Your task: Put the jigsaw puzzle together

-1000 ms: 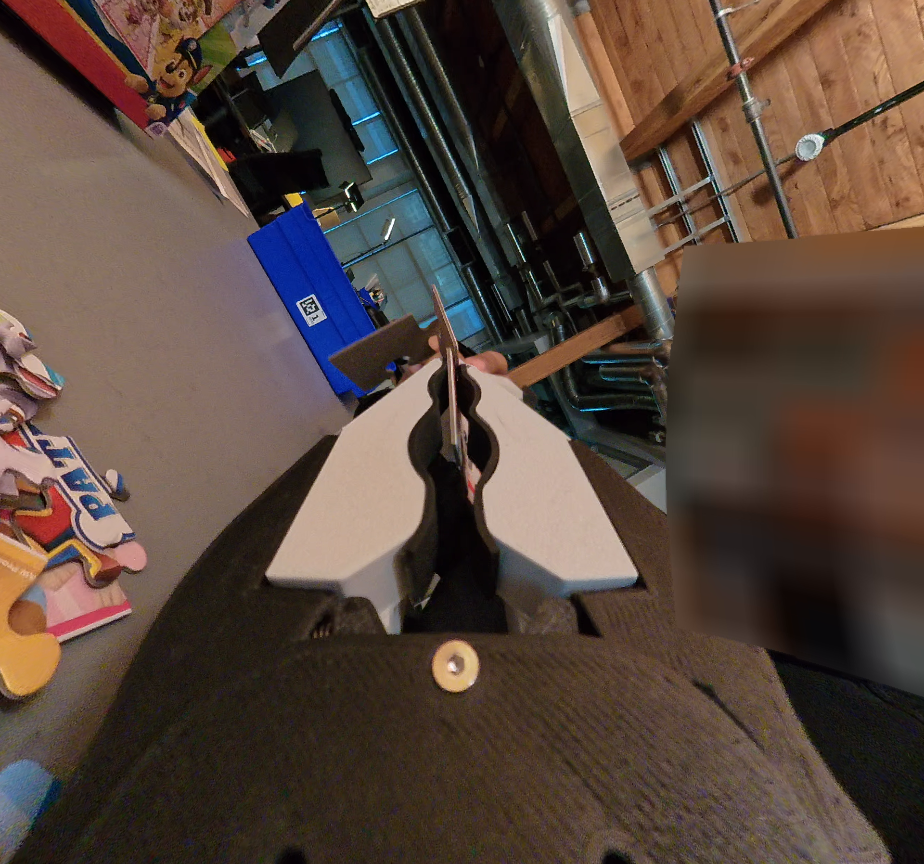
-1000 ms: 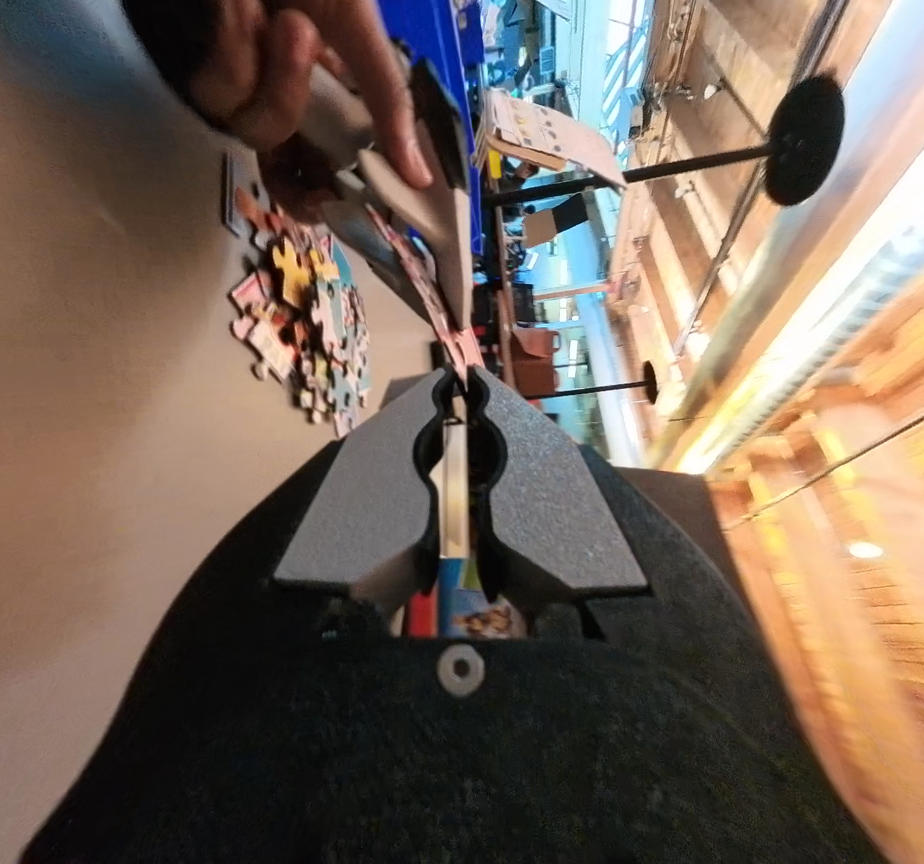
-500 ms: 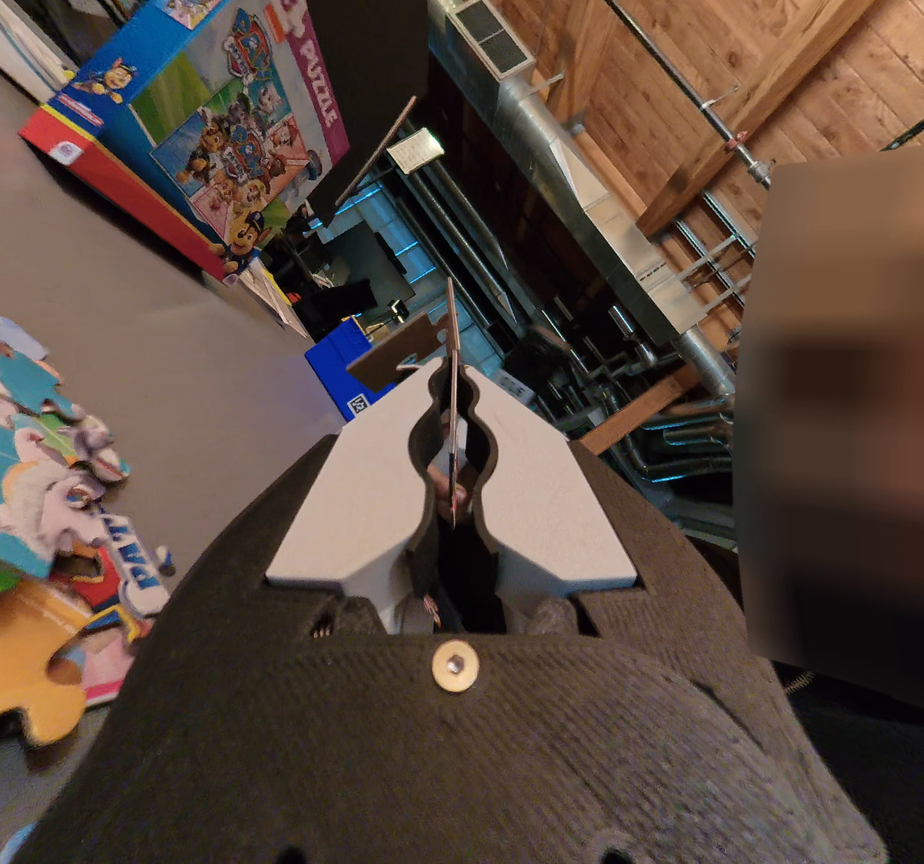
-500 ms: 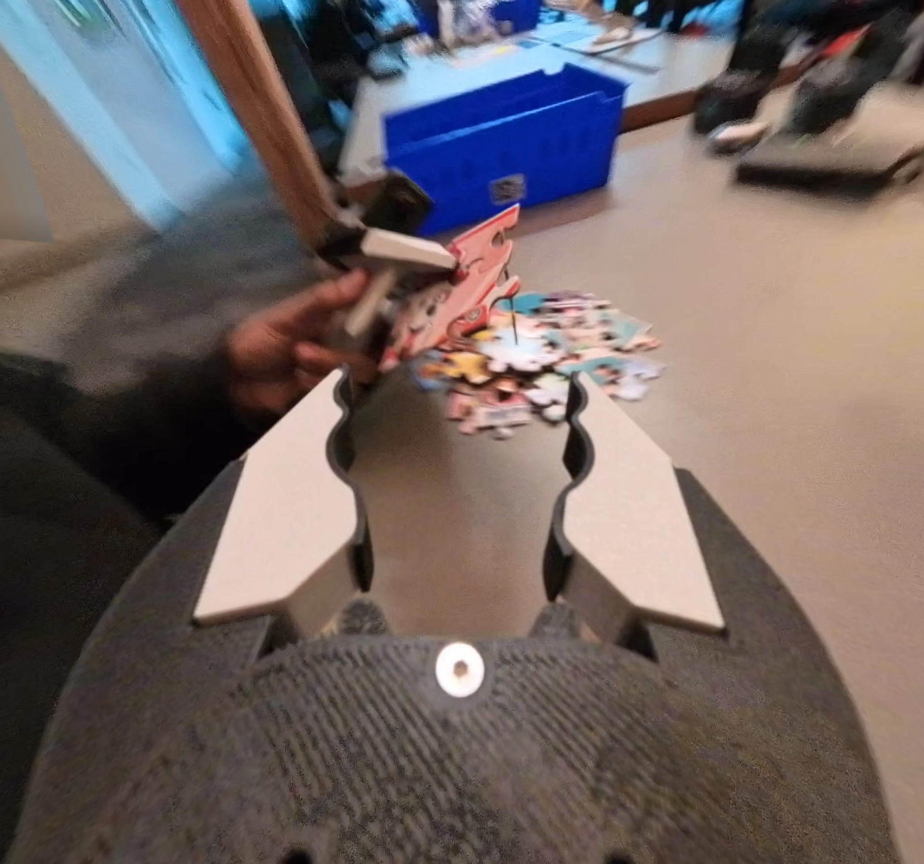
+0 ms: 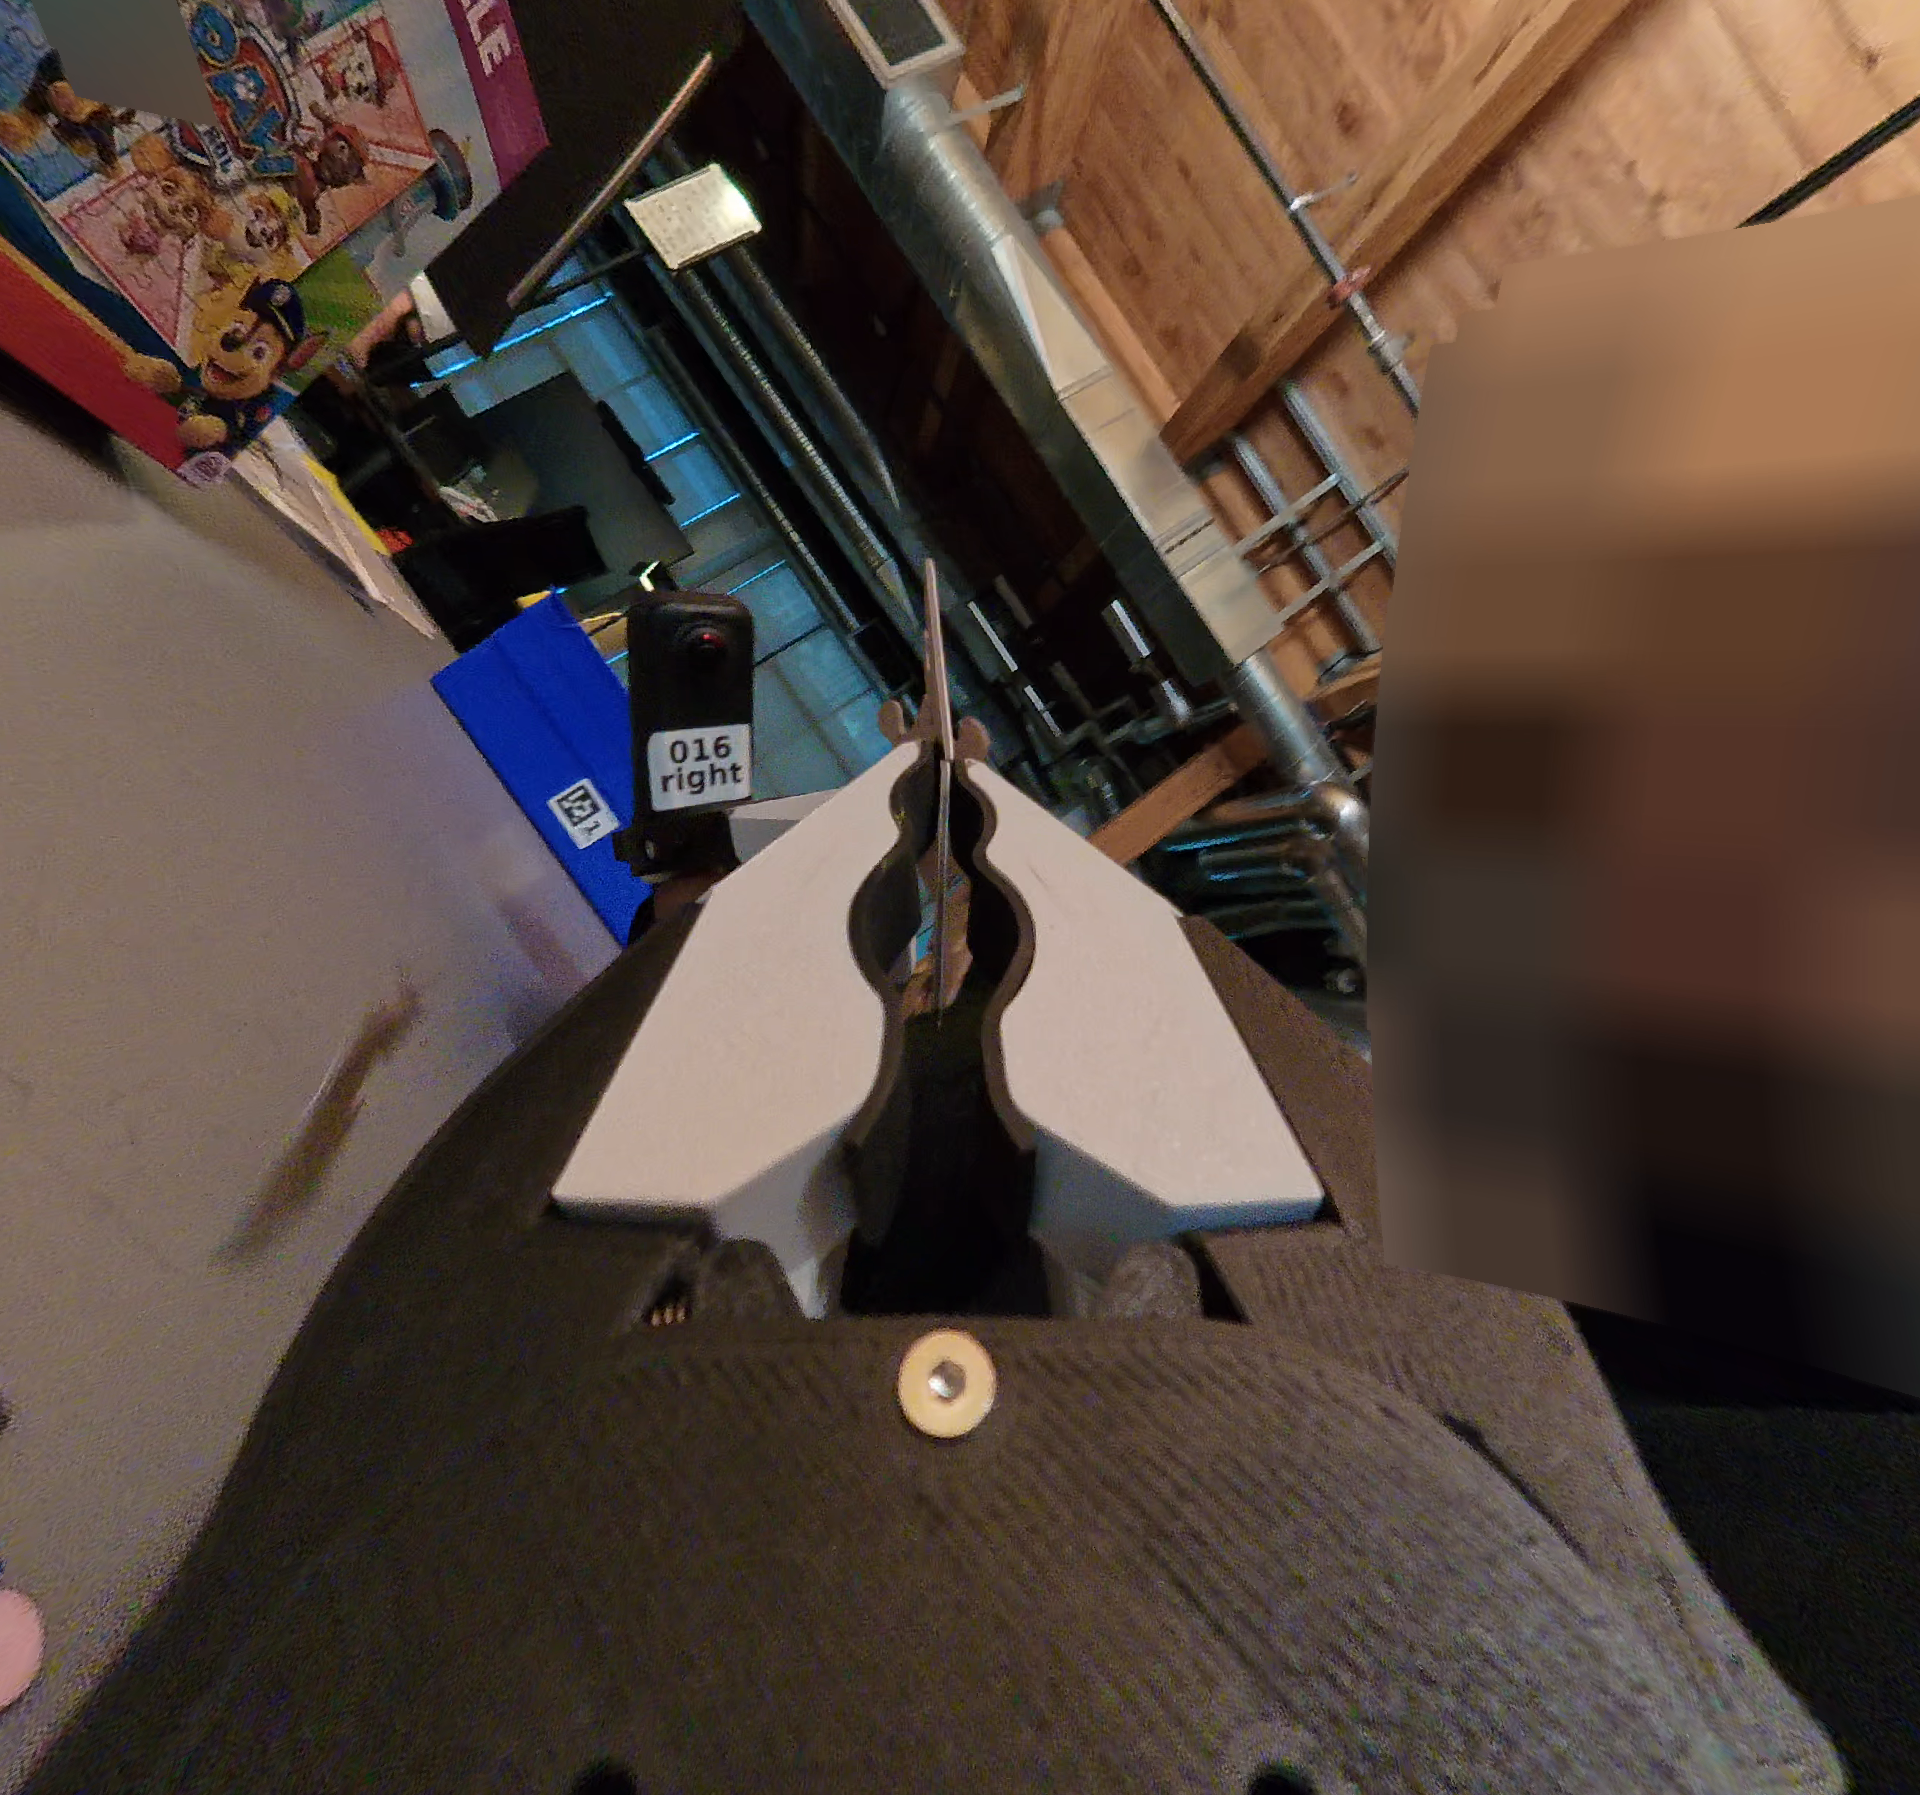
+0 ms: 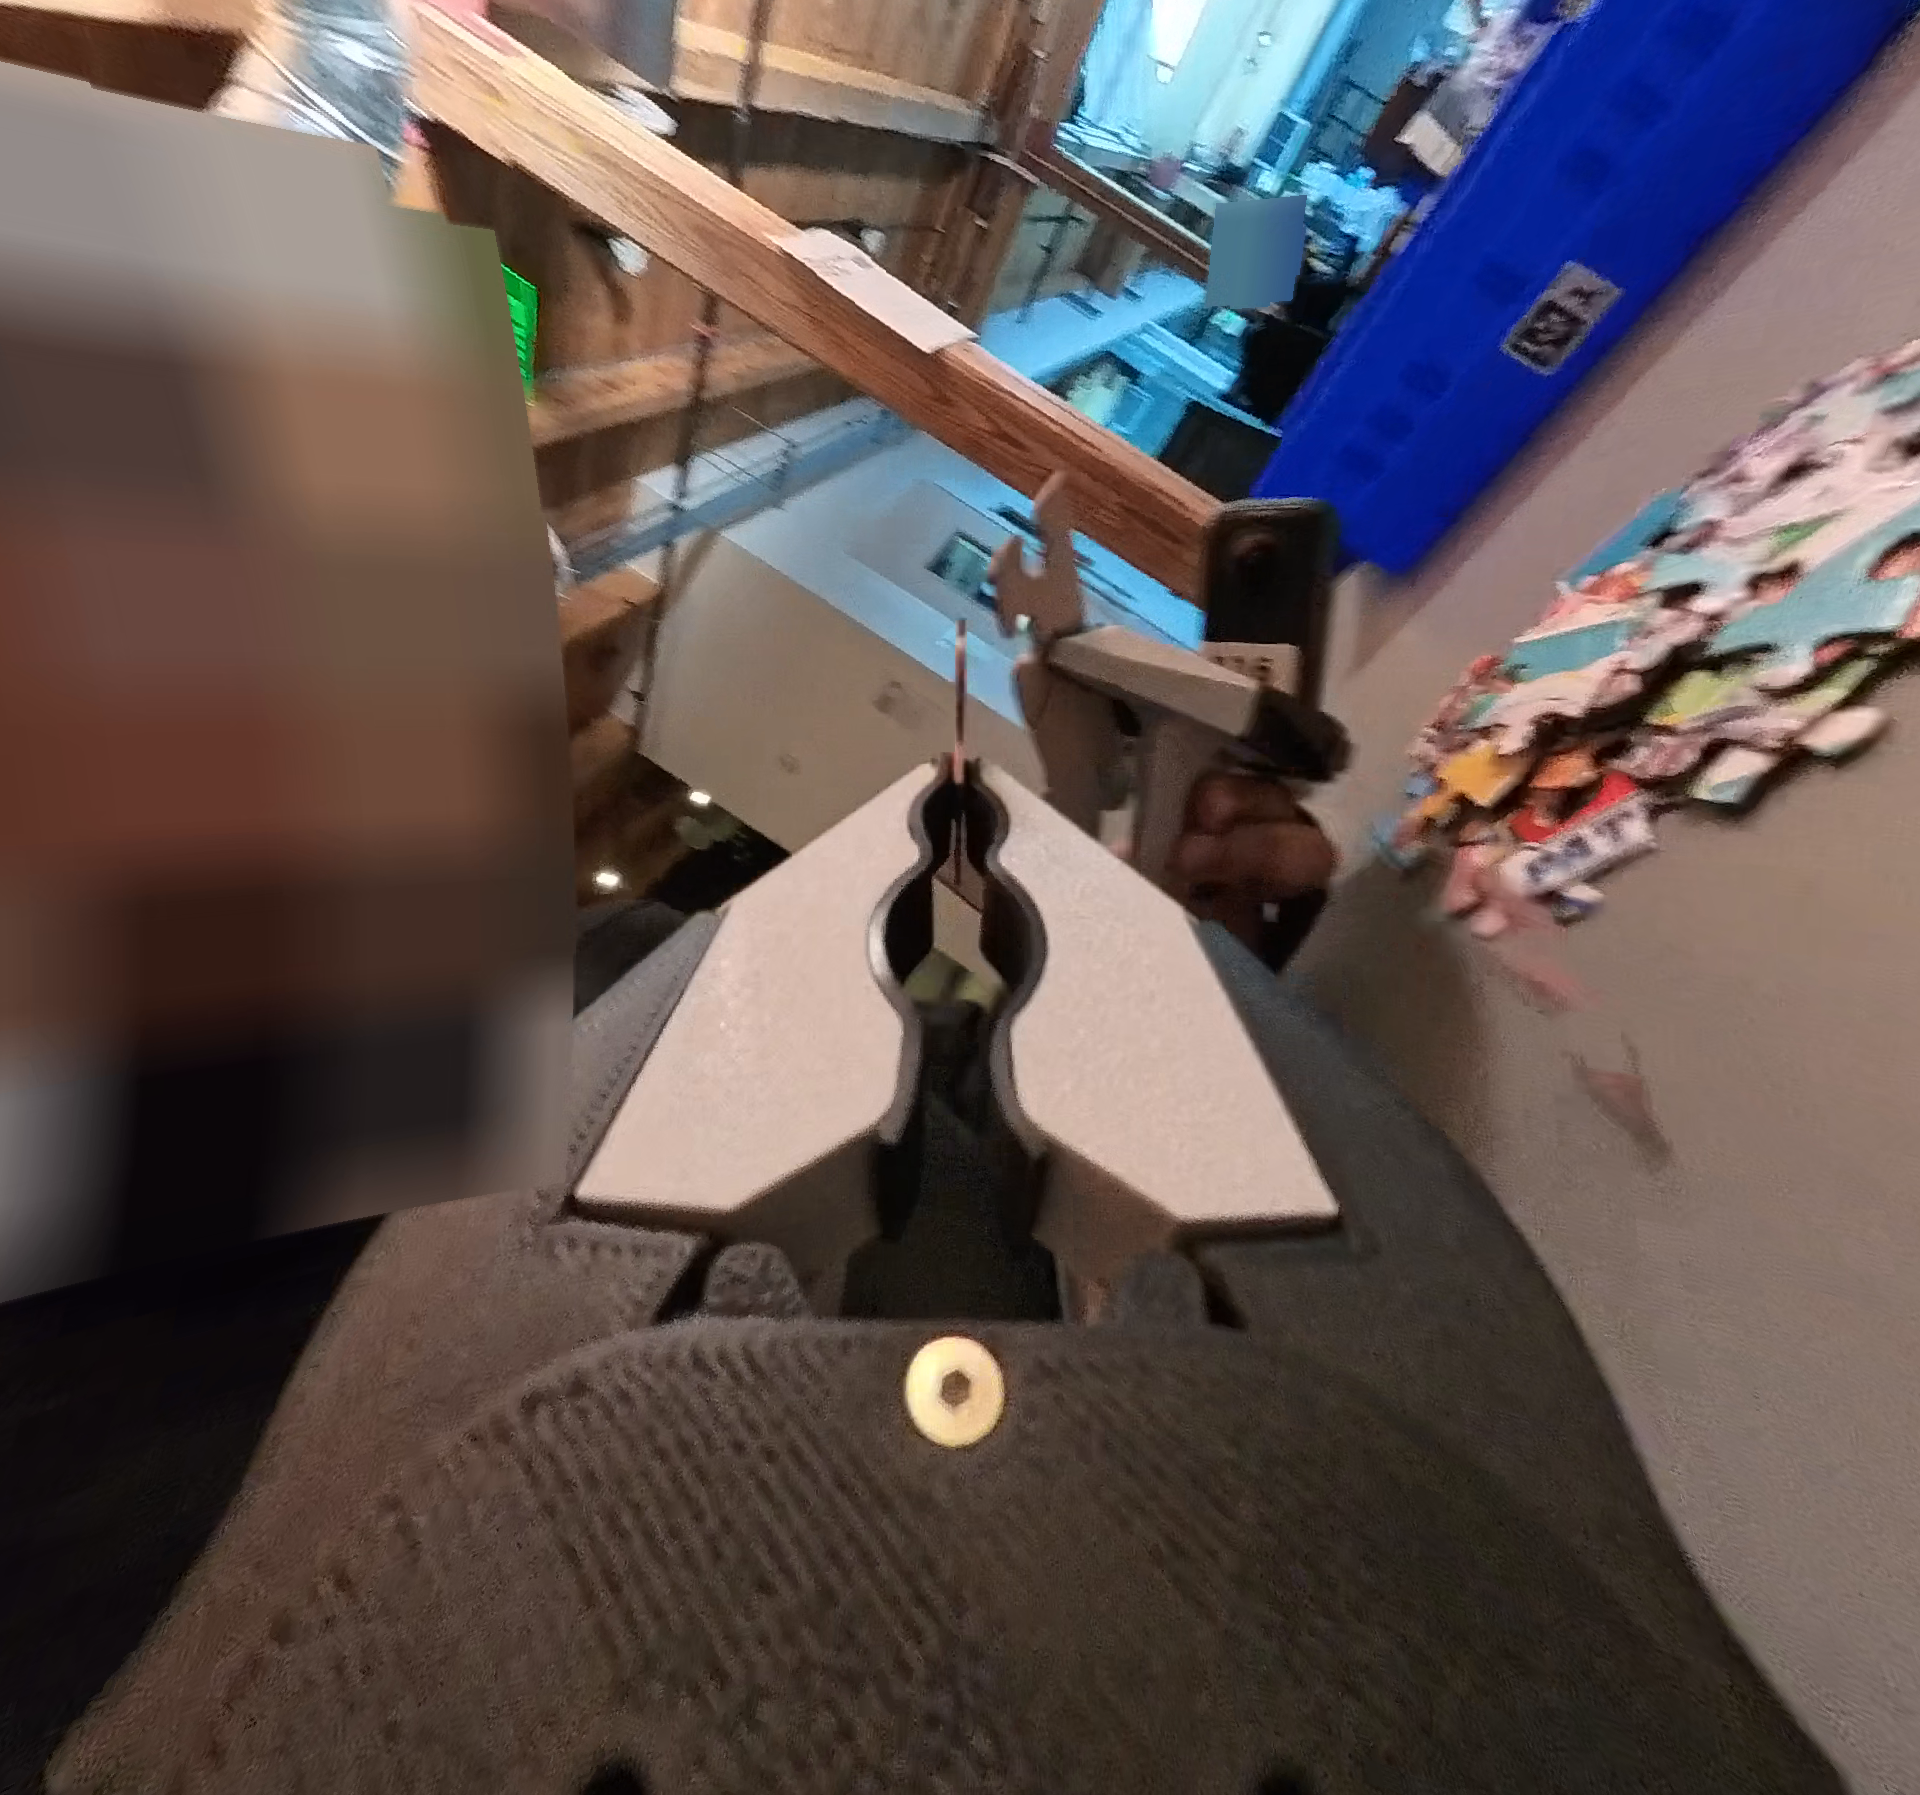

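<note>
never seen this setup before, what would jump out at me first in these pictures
Each view looks along a gripper shut on a thin puzzle piece held edge-on: the left gripper pinches one puzzle piece, the right gripper another piece. To the right in the right wrist view, a colourful heap of loose pieces lies on the grey table near a blue bin; a cartoon puzzle box fills the left view's top-left corner.
</note>
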